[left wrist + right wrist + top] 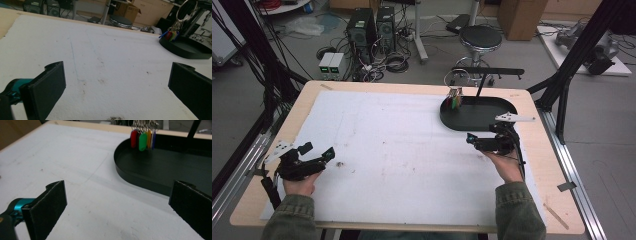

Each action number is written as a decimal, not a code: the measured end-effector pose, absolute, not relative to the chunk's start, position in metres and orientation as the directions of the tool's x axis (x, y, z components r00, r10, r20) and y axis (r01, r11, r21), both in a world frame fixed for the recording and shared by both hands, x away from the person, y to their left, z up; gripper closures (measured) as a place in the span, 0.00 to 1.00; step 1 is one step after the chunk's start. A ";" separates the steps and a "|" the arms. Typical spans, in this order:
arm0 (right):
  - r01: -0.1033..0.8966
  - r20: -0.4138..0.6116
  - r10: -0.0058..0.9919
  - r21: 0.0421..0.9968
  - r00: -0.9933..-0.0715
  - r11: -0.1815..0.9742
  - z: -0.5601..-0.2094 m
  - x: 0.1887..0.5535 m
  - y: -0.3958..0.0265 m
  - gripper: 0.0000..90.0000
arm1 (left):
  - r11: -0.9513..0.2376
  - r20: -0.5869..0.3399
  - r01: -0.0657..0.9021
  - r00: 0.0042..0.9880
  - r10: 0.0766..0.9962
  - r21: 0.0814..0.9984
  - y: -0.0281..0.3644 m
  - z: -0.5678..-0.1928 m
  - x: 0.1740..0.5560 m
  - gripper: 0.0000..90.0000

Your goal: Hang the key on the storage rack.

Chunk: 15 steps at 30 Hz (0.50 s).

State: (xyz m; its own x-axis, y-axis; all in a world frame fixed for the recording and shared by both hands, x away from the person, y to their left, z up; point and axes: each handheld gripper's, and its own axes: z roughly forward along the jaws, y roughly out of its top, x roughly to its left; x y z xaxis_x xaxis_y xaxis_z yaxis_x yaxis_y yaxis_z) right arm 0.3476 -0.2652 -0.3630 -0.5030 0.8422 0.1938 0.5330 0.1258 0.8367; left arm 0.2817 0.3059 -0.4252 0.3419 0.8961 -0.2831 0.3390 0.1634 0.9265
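The room is a workshop with computer towers (pixel 372 27), loose cables and a round stool (pixel 480 37) on the grey floor beyond the counter (pixel 542 150). In the high view a white sheet (pixel 397 150) covers most of the counter. At the far right of it sits a black oval tray (pixel 477 120), and a thin black stand rises from the tray so that a bunch of keys with coloured tags (pixel 455 97) hangs over its left end. The tags hang free there, which probably makes them easy to take from the side. The left tongs (pixel 317 152) rest at the near left, well apart from the tray, with the jaws wide and nothing between them. The right tongs (pixel 471 141) lie at the right, near the tray's near rim, pointing to the left; this hand seems the one placed for the keys.

In the left gripper view the two black jaws stand wide over the bare sheet (pixel 100 62). The tray (pixel 185 50) and the hanging tags (pixel 171 35) are far off at the upper right, so this hand appears to be waiting.

In the right gripper view the jaws are also wide and empty. The tray wall (pixel 140 178) curves just ahead, and the red, green, yellow and blue tags (pixel 143 138) hang above its far end, beyond the jaws and not yet between them.
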 end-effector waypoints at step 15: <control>0.465 0.190 0.836 0.881 -0.515 0.086 -0.380 0.318 -0.282 0.01 | 0.157 -0.284 0.355 0.343 0.895 0.922 0.305 -0.426 0.283 0.02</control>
State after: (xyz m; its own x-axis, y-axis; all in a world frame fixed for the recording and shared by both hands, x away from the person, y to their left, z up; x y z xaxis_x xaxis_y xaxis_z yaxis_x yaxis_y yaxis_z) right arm 0.3184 -0.2817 -0.3797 -0.5148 0.8360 0.1898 0.4650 0.0863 0.8811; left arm 0.2826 0.3052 -0.4262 0.3435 0.8951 -0.2843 0.3551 0.1565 0.9216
